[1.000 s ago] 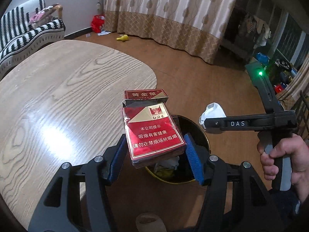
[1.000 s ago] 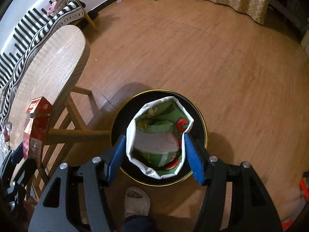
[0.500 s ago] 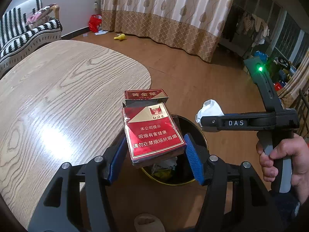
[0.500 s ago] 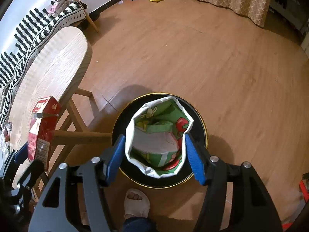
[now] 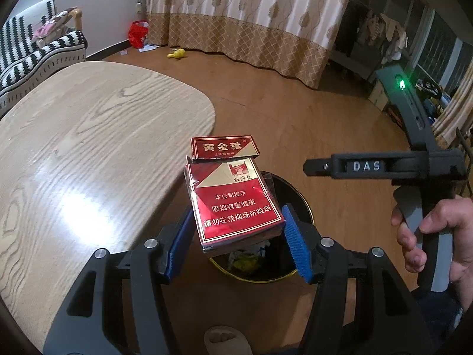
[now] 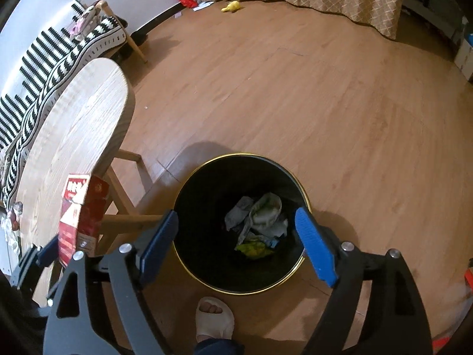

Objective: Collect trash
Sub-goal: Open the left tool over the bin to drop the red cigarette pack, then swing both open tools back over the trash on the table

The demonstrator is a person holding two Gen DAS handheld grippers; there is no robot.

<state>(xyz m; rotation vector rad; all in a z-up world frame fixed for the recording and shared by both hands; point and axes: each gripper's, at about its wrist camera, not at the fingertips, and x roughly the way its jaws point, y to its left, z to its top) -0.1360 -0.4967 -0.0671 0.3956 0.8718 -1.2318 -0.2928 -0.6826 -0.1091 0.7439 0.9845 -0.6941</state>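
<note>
**A:** Left wrist view first. The left gripper (image 5: 236, 236) is clamped on a red cigarette pack (image 5: 235, 204), blue pads on its two long side edges near the bottom end, flip lid hanging open at the top. It's held over the edge of the black bin (image 5: 298, 266), right beside the wooden table (image 5: 88, 148). The other tool sticks in from the right with a hand (image 5: 428, 236) on its handle.

**B:** How do you reckon the pack handles?

**A:** Light thin card wrapped in shiny film, so I'd guess a bit slippery and easy to crush if squeezed hard. The narrow sides are the stiffest spot, so the hold looks sensible to me. That loose lid is nothing to grab.

**B:** And the right wrist view?

**A:** The right gripper (image 6: 236, 248) is straight over the bin (image 6: 183, 254), jaws opening wide with nothing between them, just the bin's mouth below. Crumpled wrappers (image 6: 260, 222) sit at the bottom. The pack (image 6: 79, 216) shows at the left, by the table edge (image 6: 118, 136). There's a slippered foot (image 6: 214, 315) just in front of the bin.

**B:** So the pack isn't in yet.

**A:** Nope, but it should drop clean once it's let go.
</note>
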